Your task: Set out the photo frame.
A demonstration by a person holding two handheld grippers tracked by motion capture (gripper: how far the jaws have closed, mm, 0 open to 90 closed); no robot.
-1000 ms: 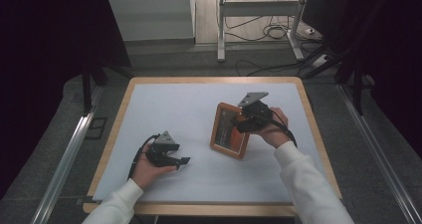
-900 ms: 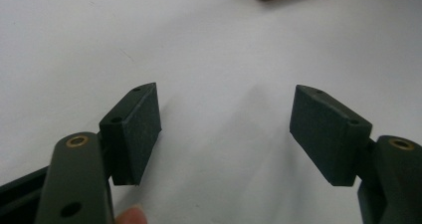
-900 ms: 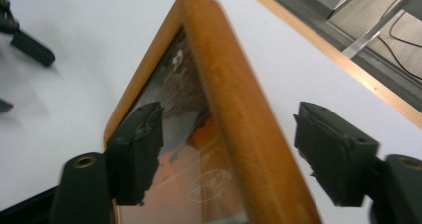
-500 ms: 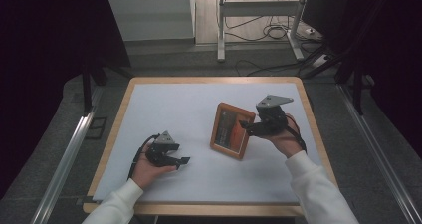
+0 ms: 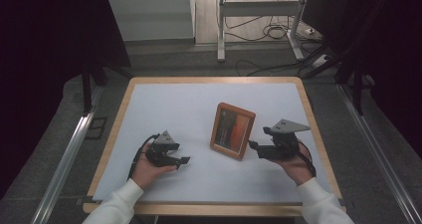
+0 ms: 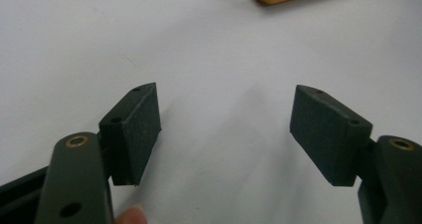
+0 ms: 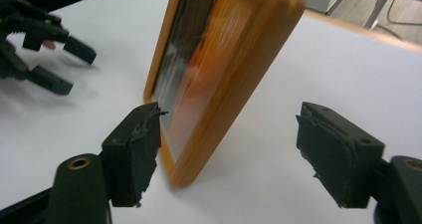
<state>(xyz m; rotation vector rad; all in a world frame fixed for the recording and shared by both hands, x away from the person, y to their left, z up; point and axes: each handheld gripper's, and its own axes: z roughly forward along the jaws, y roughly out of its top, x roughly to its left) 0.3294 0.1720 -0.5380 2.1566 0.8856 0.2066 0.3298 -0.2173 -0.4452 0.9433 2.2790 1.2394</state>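
1. Your picture frame (image 5: 232, 130) stands upright, leaning back a little, on the white mat (image 5: 164, 104) right of centre. Setting it up looks done.
2. Your right gripper (image 5: 255, 147) sits just beside the frame's right edge. Its jaws have just been closing a little, yet they stand apart and press on nothing; in the right gripper view the frame (image 7: 224, 59) rises just beyond them.
3. Your left gripper (image 5: 181, 161) rests on the mat, jaws wide and empty.
4. No containers are on the table (image 5: 124, 104); what's left is probably drawing your right hand clear.
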